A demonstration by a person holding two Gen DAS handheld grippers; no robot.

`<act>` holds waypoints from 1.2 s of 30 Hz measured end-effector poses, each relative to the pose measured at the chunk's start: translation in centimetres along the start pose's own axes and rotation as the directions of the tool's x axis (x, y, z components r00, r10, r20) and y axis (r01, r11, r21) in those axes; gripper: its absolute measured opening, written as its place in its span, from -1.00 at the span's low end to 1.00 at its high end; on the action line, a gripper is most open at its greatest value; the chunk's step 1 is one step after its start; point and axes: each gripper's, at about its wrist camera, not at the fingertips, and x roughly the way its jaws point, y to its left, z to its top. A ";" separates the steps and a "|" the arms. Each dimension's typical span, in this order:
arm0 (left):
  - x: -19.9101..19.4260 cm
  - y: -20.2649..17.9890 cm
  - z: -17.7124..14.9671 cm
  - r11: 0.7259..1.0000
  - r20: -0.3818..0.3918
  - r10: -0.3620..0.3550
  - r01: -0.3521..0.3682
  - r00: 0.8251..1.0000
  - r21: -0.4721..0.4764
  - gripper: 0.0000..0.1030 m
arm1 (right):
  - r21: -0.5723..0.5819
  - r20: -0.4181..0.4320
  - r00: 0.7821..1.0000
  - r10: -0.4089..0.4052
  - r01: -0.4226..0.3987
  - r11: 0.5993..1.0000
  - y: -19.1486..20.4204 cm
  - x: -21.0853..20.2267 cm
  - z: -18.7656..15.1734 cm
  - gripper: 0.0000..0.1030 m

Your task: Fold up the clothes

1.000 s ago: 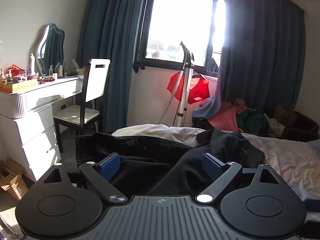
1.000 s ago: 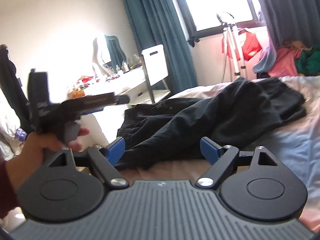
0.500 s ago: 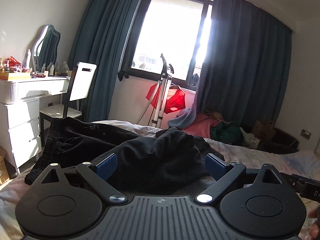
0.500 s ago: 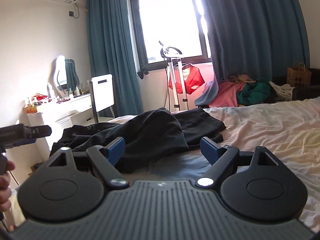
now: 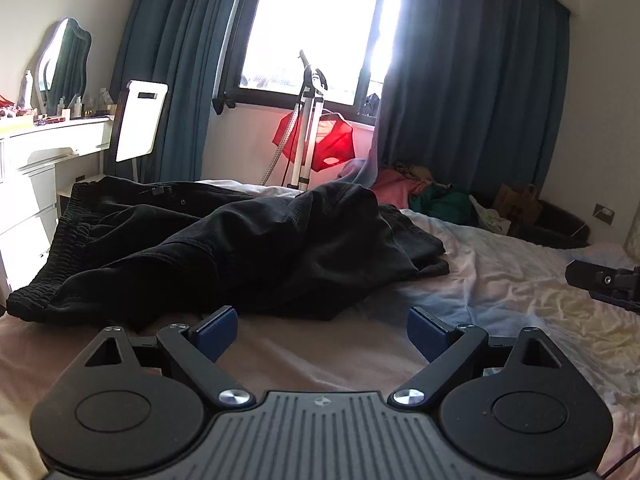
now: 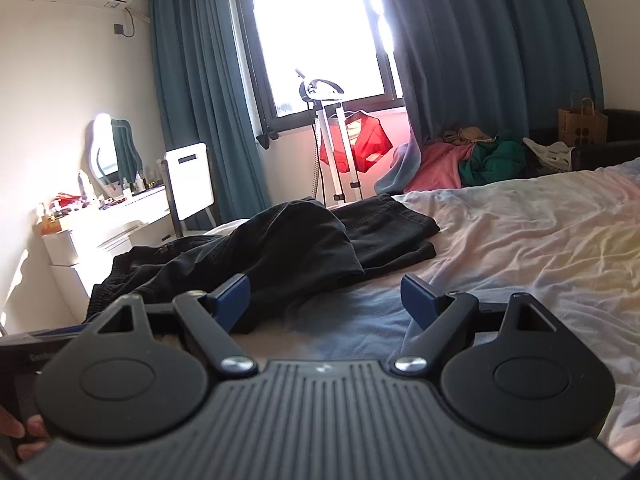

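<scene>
The black trousers (image 5: 224, 248) lie crumpled on the bed (image 5: 500, 300), their far end bunched so the leg hems are hard to make out. Both the left tool (image 5: 322, 330) and right tool (image 6: 326, 298) hang wide open, holding nothing. Since a second ago both have drawn back, the garment now beyond the left tool's fingertips.

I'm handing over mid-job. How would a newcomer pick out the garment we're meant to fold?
Start at the bed with the pale wrinkled sheet. On its left part, toward the white dressing table, lies a crumpled black pair of trousers with an elastic waistband. It is the only garment on the bed; the pink and green clothes are piled beyond it, under the curtain.
</scene>
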 end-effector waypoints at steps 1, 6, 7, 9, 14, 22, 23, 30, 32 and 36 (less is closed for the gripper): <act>0.4 0.1 -0.2 1.000 -0.015 0.000 0.000 1.000 0.001 0.81 | 0.004 -0.004 1.000 -0.003 0.003 1.000 0.0 -0.1 -0.1 0.65; 3.1 0.1 0.2 0.999 -0.063 0.018 -0.016 0.998 0.036 0.81 | 0.032 -0.016 1.000 -0.023 0.023 0.999 -0.6 -0.7 -0.2 0.65; 3.9 0.1 0.6 0.999 -0.070 0.023 -0.020 0.997 0.048 0.81 | 0.041 -0.018 0.999 -0.030 0.030 0.999 -0.8 -0.8 -0.1 0.65; 5.5 0.2 1.6 0.997 -0.084 0.033 -0.027 0.996 0.073 0.81 | 0.060 -0.027 0.999 -0.040 0.041 0.997 -1.3 -0.9 -0.2 0.65; 11.9 0.6 6.7 0.997 -0.094 0.009 -0.002 0.996 0.071 0.82 | 0.107 -0.064 0.996 -0.057 0.064 0.992 -2.6 -0.3 -0.4 0.65; 26.2 -0.7 17.4 1.000 -0.041 -0.014 0.015 0.999 0.024 0.94 | 0.116 -0.117 0.986 -0.123 0.136 0.984 -5.4 3.4 -1.4 0.65; 28.3 -0.9 18.3 0.999 -0.059 -0.006 0.009 0.998 0.037 0.94 | 0.122 -0.131 0.983 -0.131 0.148 0.982 -5.8 4.2 -1.6 0.65; 40.7 -1.7 21.3 0.998 -0.149 0.033 -0.025 0.988 0.055 0.74 | 0.164 -0.222 0.960 -0.169 0.208 0.964 -8.9 8.6 -4.5 0.63; 43.6 -0.9 21.3 0.998 -0.233 -0.006 -0.008 0.972 -0.060 0.47 | 0.188 -0.233 0.957 -0.171 0.217 0.958 -9.5 9.7 -4.9 0.63; 43.3 -3.5 20.6 0.995 -0.207 0.043 -0.024 0.977 0.094 -0.32 | 0.217 -0.250 0.951 -0.184 0.240 0.946 -10.4 11.5 -5.6 0.63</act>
